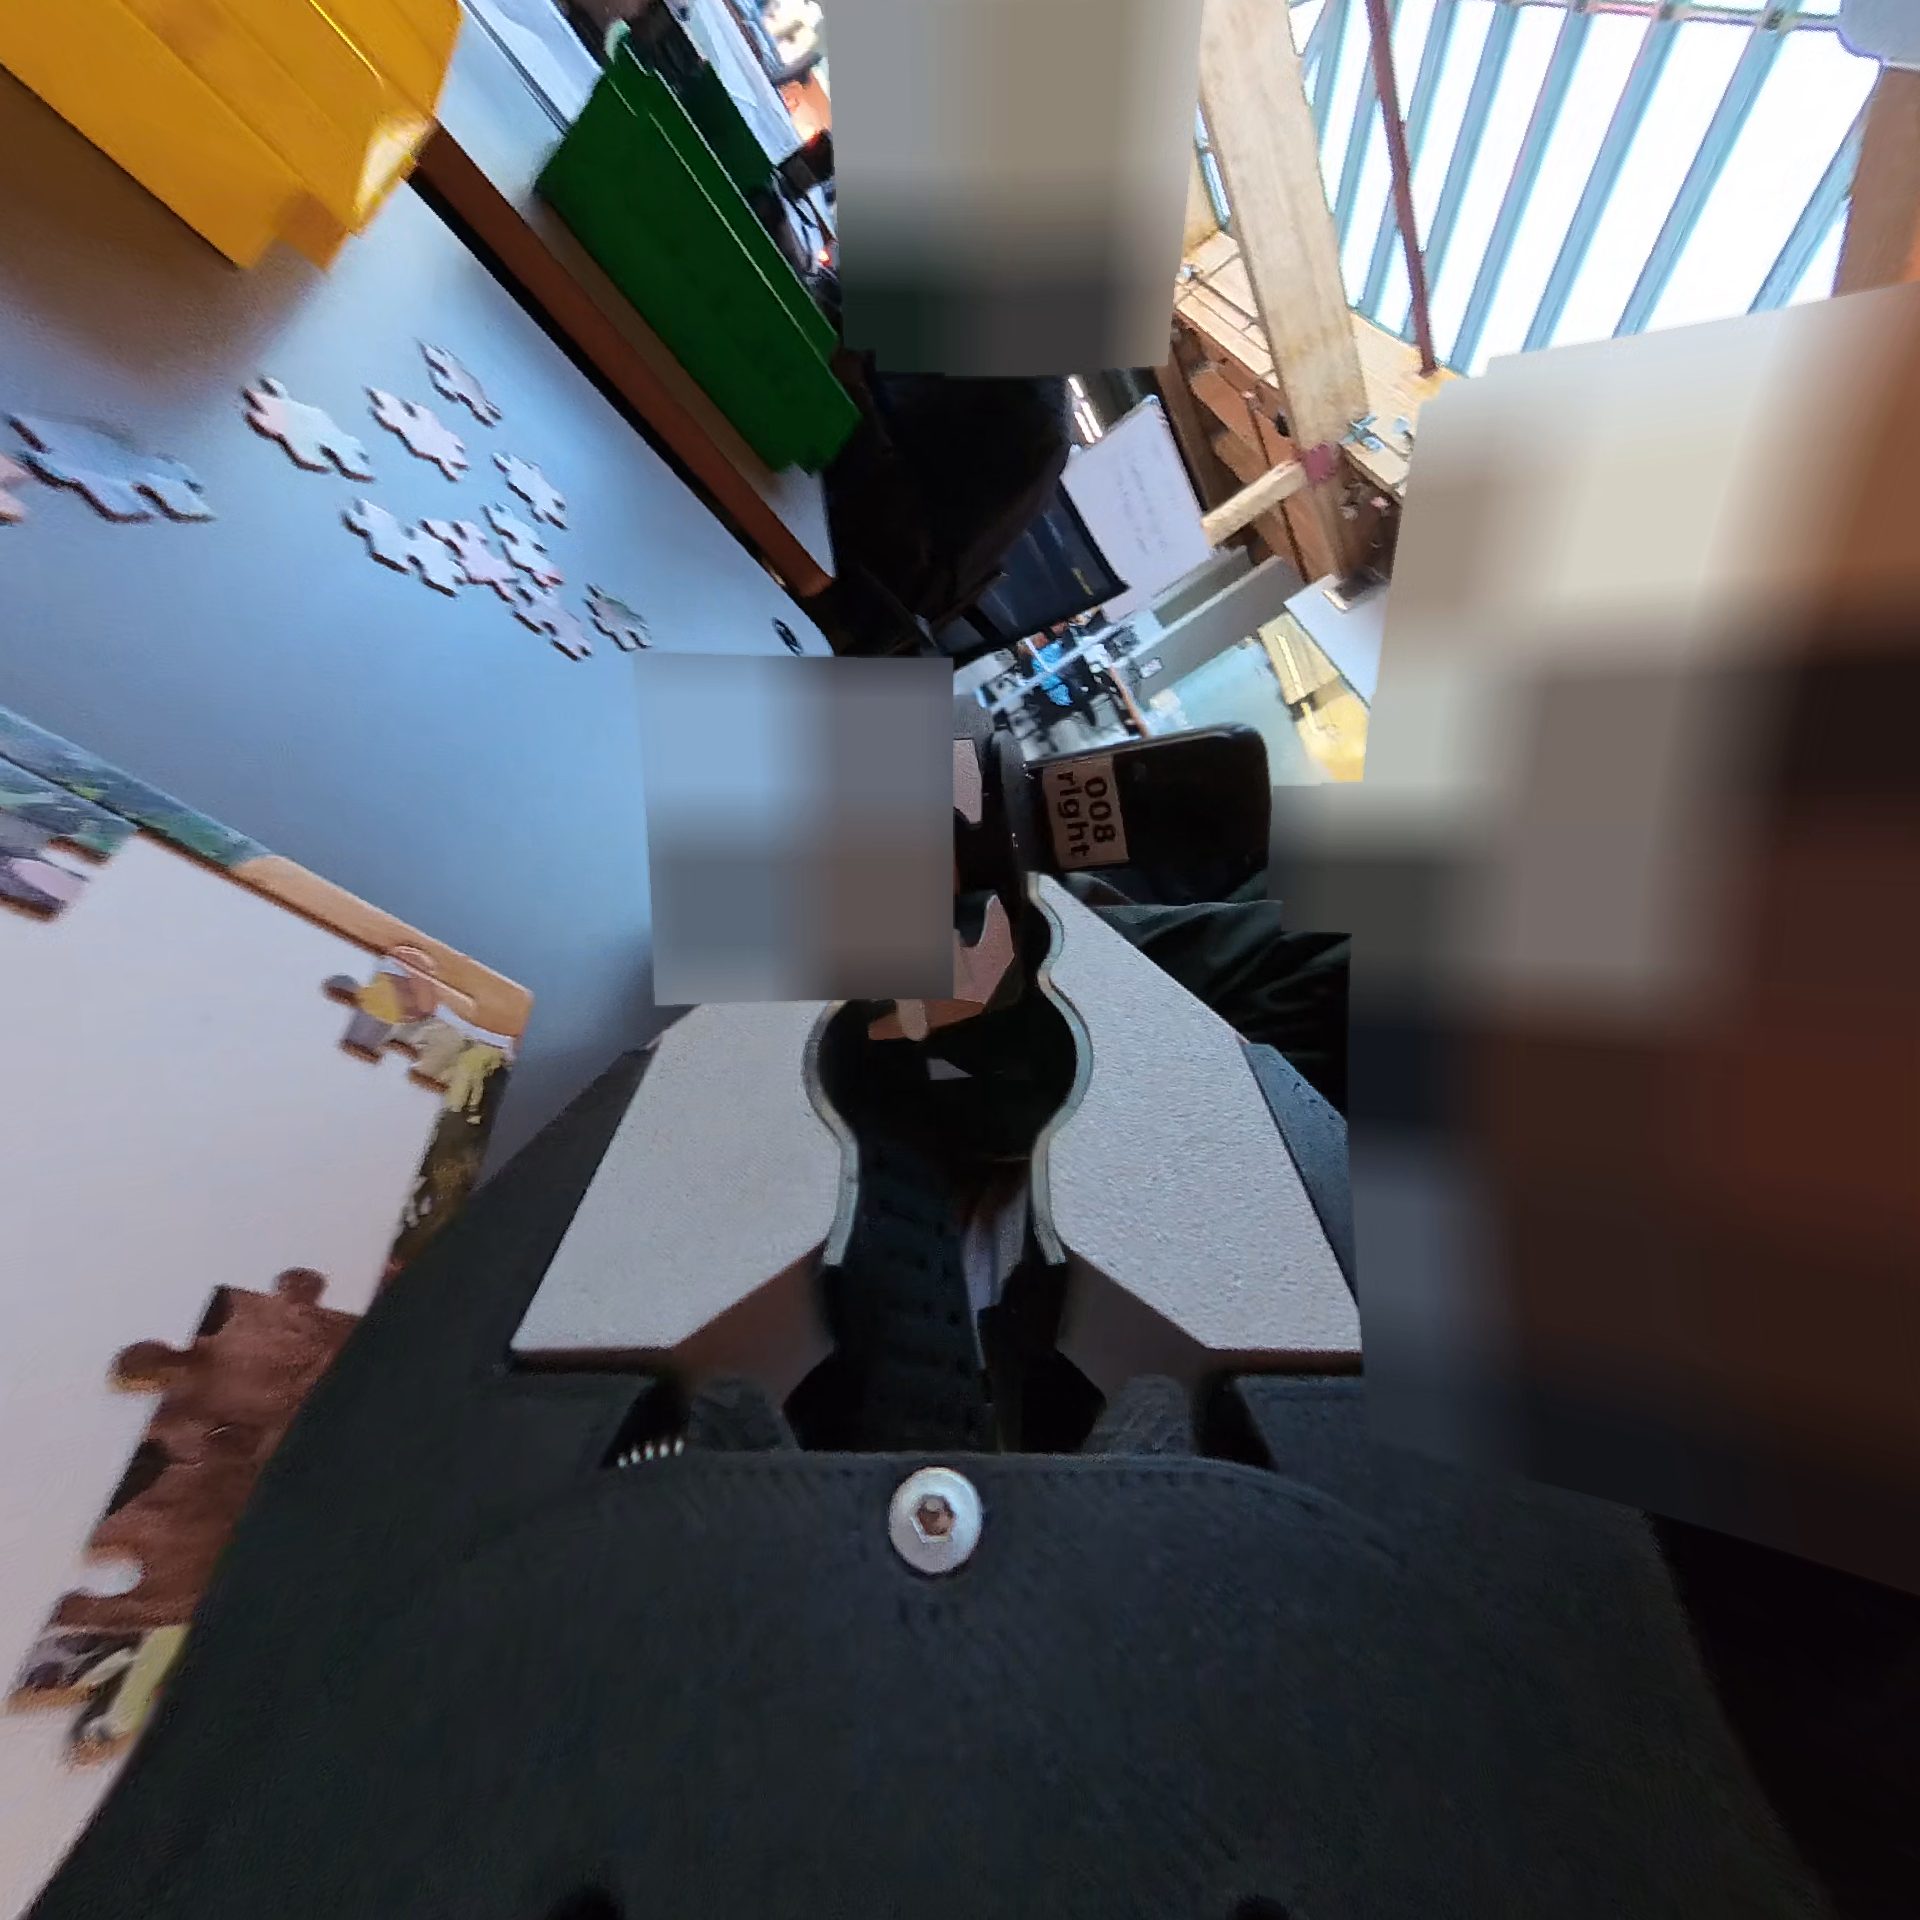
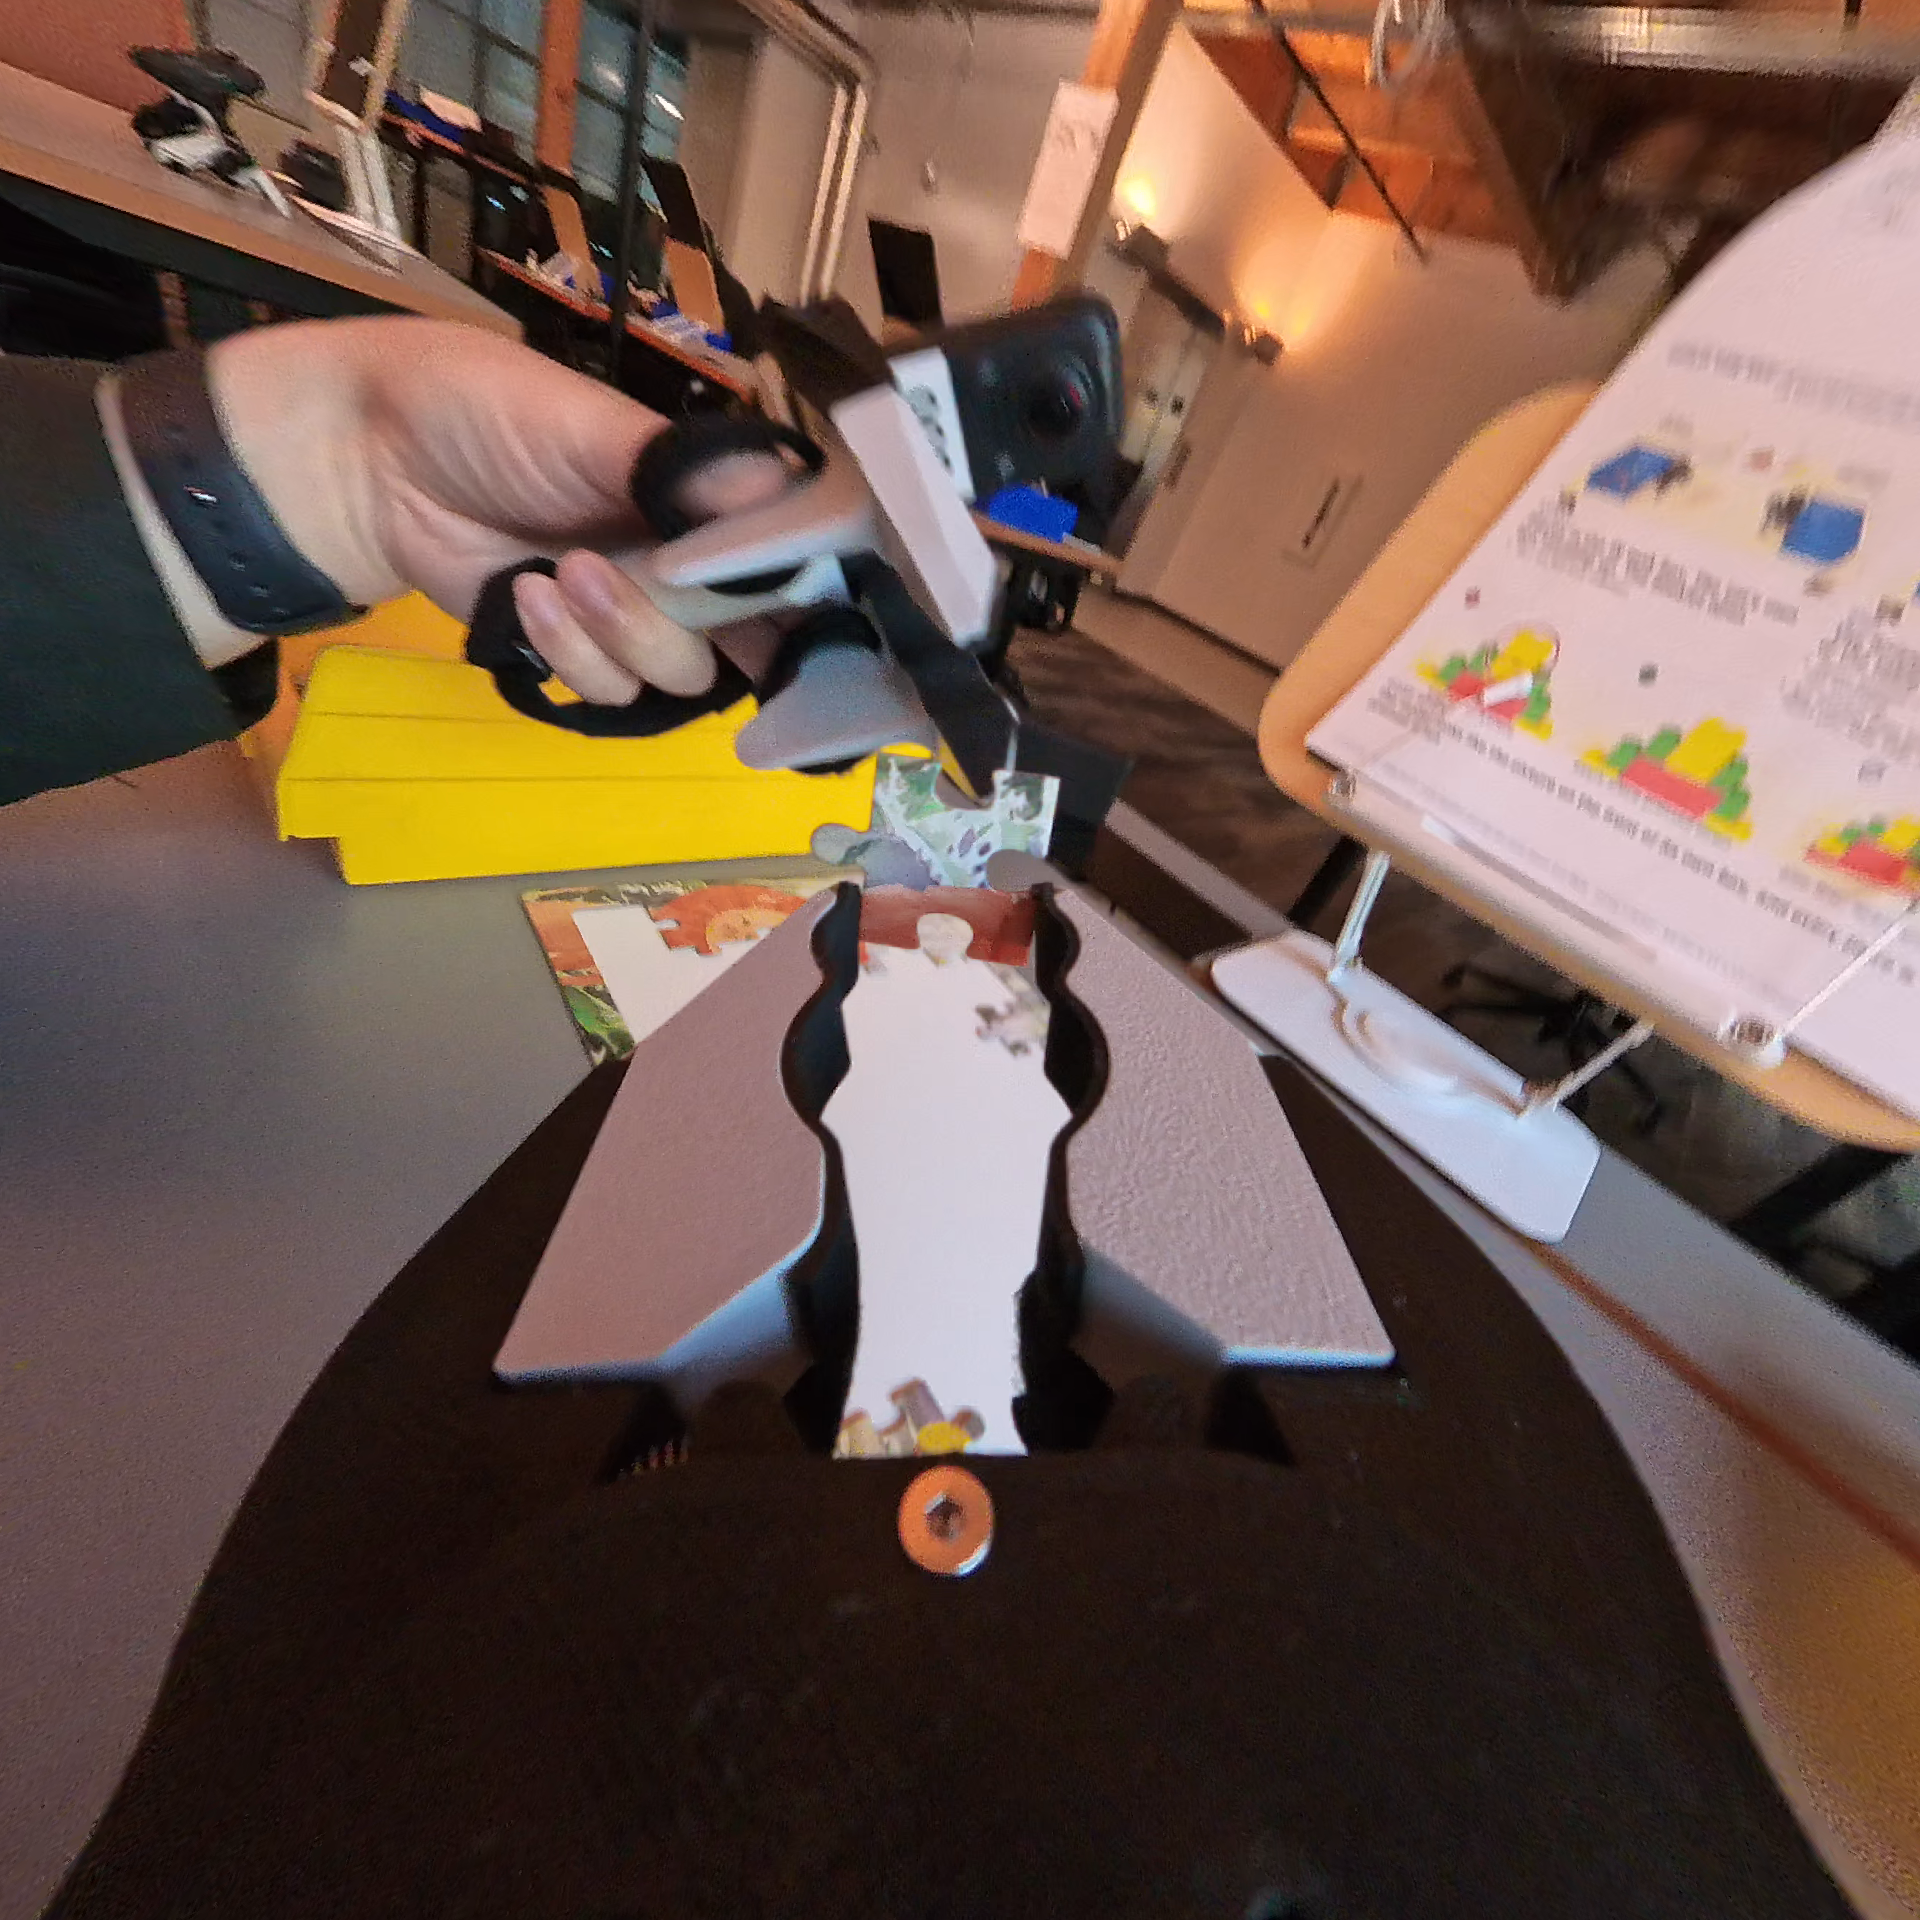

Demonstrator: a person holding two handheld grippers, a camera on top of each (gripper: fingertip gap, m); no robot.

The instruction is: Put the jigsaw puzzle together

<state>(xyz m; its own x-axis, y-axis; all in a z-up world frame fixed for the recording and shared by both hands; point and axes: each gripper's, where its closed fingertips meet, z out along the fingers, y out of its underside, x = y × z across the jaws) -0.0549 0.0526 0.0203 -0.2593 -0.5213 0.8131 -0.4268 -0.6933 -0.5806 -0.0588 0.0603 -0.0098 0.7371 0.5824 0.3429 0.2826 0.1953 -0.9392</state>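
Bare grey tabletop (image 2: 260, 1039) left of partly filled puzzle tray (image 2: 613, 966): open lane. Stacked yellow plastic bins (image 2: 499, 769) block far side behind tray. Tilted wooden document stand (image 2: 1382, 665) on white base crowds right edge. Loose face-down puzzle pieces (image 1: 416, 488) scattered near green bin (image 1: 686, 260)

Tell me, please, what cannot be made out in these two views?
Left wrist view: a mosaic patch covers one jaw of the left gripper and most of its puzzle piece.
Right wrist view: the right gripper hides much of the puzzle board.
Left wrist view: loose pieces too small.
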